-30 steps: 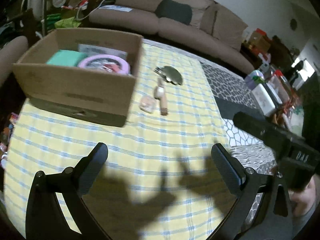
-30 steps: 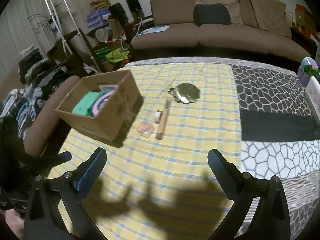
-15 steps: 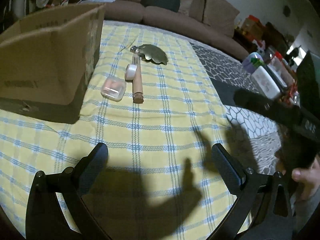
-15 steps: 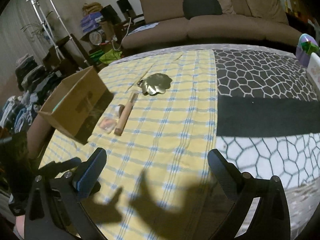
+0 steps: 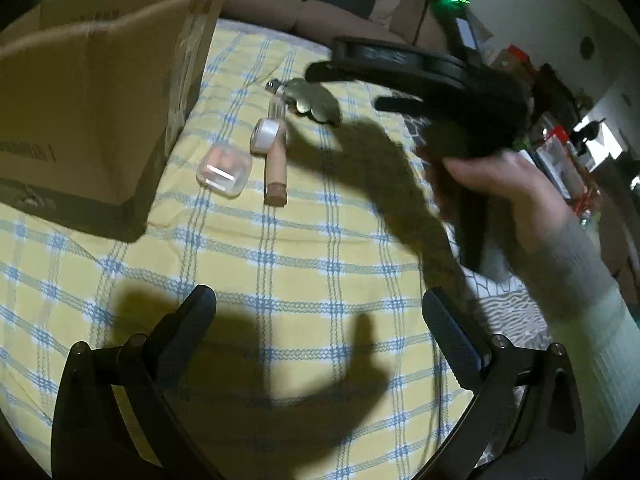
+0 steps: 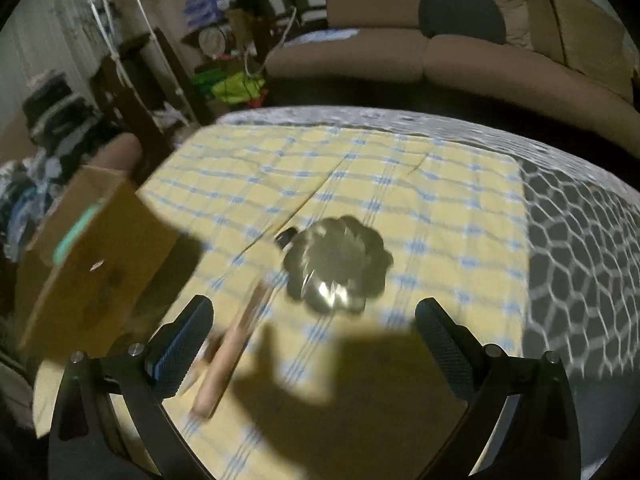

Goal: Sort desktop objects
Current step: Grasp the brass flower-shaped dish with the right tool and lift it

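- Living room; brown sofa [image 6: 460, 52] along the top of both views. The table [image 5: 304, 264] carries a yellow-and-blue checked cloth, with a grey patterned cover at right.
- Right wrist view is motion-blurred. The cardboard box [image 6: 92, 256] at left is smeared; contents unreadable beyond a green patch.
- Left wrist view: box [image 5: 88, 100] cut off at upper left, interior hidden.
- Scalloped metal dish [image 6: 338, 264] lies centre frame; in the left view it [image 5: 318, 100] is partly covered by the right gripper [image 5: 348, 88].
- Wooden stick [image 5: 276, 164], white tape roll [image 5: 264, 136] and clear case [image 5: 224, 170] lie close together just right of the box.
- Left gripper [image 5: 316, 332]: jaws wide apart, empty, over bare cloth.
- Right gripper [image 6: 312, 340]: jaws wide apart, empty, near the dish.
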`<state>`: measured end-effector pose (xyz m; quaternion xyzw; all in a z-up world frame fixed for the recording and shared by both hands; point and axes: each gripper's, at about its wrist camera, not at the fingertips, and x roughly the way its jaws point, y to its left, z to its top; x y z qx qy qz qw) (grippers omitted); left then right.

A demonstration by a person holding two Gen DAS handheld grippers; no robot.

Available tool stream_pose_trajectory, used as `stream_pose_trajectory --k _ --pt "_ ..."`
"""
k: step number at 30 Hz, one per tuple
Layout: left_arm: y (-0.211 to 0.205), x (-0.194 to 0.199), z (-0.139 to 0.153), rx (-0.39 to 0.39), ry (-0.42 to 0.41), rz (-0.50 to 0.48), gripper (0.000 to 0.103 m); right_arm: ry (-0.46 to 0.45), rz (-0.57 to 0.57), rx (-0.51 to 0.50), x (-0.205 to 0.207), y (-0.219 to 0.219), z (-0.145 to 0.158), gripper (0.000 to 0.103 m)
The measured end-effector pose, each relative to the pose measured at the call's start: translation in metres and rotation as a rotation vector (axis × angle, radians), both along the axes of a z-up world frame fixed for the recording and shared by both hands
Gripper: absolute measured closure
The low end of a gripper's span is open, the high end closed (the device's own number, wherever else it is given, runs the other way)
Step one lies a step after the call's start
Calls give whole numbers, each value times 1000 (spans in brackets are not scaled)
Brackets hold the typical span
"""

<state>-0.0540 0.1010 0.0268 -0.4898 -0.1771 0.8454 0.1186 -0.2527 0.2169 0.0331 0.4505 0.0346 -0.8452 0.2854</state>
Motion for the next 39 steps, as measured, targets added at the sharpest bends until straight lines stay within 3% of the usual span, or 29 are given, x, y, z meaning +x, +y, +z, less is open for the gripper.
stream_pose_trajectory --k 6,11,12,13,15,18,21,22,23,25,28,30,31,32,34,39 --pt "4 2 6 15 2 -36 0 -87 6 50 -41 -12 -34 0" --pt "5 3 11 29 16 -41 0 -52 35 91 -41 -21 -33 1" --pt "5 2 10 29 15 -40 0 -32 52 110 -38 -25 -33 5" --pt "4 1 10 33 9 -36 0 4 61 164 -33 -30 -34 15" --pt "2 0 7 50 -2 -29 0 22 95 187 -25 -33 -34 16" --pt "2 -2 6 42 -6 -29 0 60 118 169 -9 -28 -20 33" --pt "1 -2 4 44 -13 -29 0 20 135 89 8 -15 -5 69" --pt "1 -2 3 58 -20 -27 0 -49 143 70 11 -8 -7 92" --pt "1 -1 2 64 -21 -25 0 -79 138 79 13 -6 -10 93" --pt "1 0 4 61 -19 -23 0 -111 111 111 21 8 -20 90" --pt "2 4 9 65 -3 -25 0 -91 58 90 28 30 -20 88" --pt "2 5 13 63 4 -33 0 -48 25 95 30 37 -13 63" --pt "3 5 13 62 6 -36 0 -35 10 91 29 36 -10 27" --pt "3 4 13 63 4 -37 0 -21 1 81 26 33 -5 8" --pt "3 3 12 70 -3 -37 0 16 8 58 21 23 4 8" --pt "0 2 11 83 -14 -37 0 27 17 208 -12 -13 -15 8"
